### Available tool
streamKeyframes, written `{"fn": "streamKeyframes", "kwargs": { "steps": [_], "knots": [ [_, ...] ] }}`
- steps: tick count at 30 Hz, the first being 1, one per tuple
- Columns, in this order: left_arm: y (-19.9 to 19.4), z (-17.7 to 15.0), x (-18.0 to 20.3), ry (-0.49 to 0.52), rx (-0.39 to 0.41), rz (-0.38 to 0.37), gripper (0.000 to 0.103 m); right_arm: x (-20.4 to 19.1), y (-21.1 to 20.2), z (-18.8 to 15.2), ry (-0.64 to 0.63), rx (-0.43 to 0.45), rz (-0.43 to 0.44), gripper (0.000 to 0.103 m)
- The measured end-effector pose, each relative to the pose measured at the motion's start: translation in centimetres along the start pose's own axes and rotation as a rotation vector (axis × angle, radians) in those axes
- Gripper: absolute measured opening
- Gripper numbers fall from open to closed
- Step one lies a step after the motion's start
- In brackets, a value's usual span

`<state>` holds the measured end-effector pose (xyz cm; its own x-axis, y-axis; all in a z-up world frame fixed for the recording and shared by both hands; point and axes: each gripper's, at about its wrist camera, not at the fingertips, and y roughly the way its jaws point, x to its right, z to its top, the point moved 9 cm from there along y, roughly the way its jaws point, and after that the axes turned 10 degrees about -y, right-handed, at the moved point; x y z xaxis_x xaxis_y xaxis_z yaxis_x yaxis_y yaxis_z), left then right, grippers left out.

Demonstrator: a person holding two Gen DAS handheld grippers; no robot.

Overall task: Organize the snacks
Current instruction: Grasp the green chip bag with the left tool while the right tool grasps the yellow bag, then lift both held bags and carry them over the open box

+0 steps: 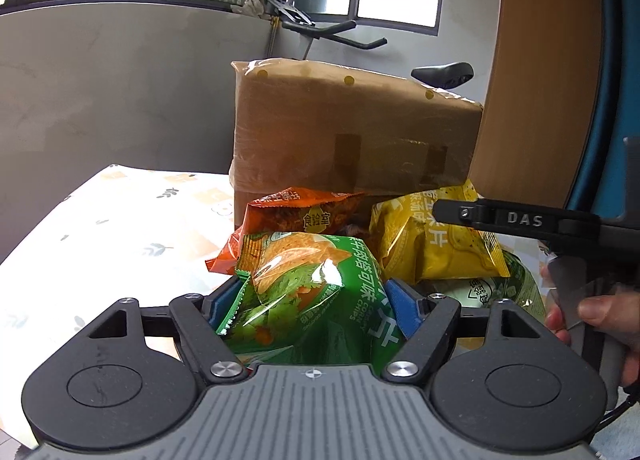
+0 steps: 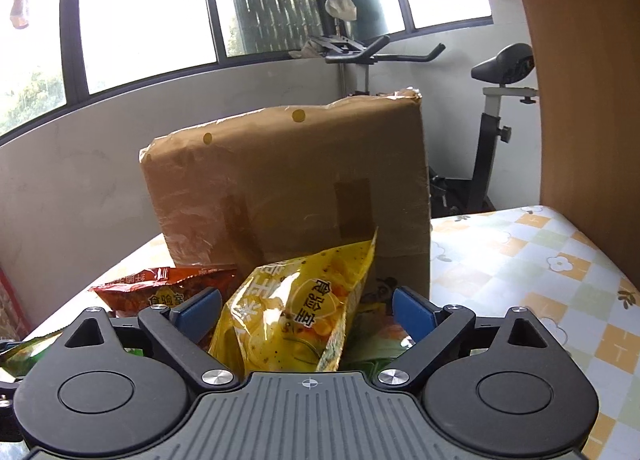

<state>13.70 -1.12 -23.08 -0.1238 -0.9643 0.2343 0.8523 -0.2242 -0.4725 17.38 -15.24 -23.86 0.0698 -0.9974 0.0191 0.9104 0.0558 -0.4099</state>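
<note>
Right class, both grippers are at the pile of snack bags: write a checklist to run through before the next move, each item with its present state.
1. Left gripper grips the green bag: ok, both pads press on it.
2. Right gripper grips the yellow bag: not ok, the bag is between the jaws but a gap shows at one pad.
3. Orange bag free of both grippers: ok, it lies behind, at the foot of the cardboard box.
4. Room straight ahead: not ok, the box stands just behind the bags.
5. Place to put the bags: cannot tell, no container in view.
</note>
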Motion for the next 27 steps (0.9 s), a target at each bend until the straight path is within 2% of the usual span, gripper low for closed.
{"fn": "streamKeyframes", "kwargs": {
  "steps": [3,5,9,15,20,21,22,24,27],
  "knots": [
    [0.4,-0.5,-0.5,-0.015,-0.027,0.009,0.078,-0.3,2.4,-0.8,0.009,-0.067,-0.002,0.090],
    [1.1,-1.1,-1.1,-0.032,-0.067,0.022,0.078,-0.9,3.0,-1.2,0.007,-0.078,0.015,0.086],
    [2.7,-2.5,-1.9,-0.082,-0.156,0.029,0.079,-1.4,2.3,-1.3,-0.011,-0.056,0.017,0.074],
    [4.7,-3.8,-2.1,-0.124,-0.254,0.008,0.079,-1.6,0.0,-1.2,-0.033,-0.001,0.020,0.069],
    [5.9,-4.3,-2.1,-0.133,-0.289,-0.003,0.079,-1.6,-1.4,-1.6,-0.028,0.014,0.037,0.068],
    [5.9,-4.3,-2.2,-0.141,-0.286,-0.010,0.072,-1.7,-1.5,-1.7,-0.028,0.014,0.043,0.068],
    [5.8,-4.1,-2.3,-0.145,-0.278,-0.014,0.070,-1.8,-1.6,-1.8,-0.032,0.014,0.049,0.068],
    [5.5,-3.7,-2.4,-0.125,-0.254,-0.012,0.068,-2.0,-2.0,-1.7,-0.043,0.016,0.055,0.067],
    [4.3,-2.7,-1.5,-0.099,-0.214,-0.056,0.067,-1.9,-2.9,-1.6,-0.047,0.031,0.046,0.067]
  ]
}}
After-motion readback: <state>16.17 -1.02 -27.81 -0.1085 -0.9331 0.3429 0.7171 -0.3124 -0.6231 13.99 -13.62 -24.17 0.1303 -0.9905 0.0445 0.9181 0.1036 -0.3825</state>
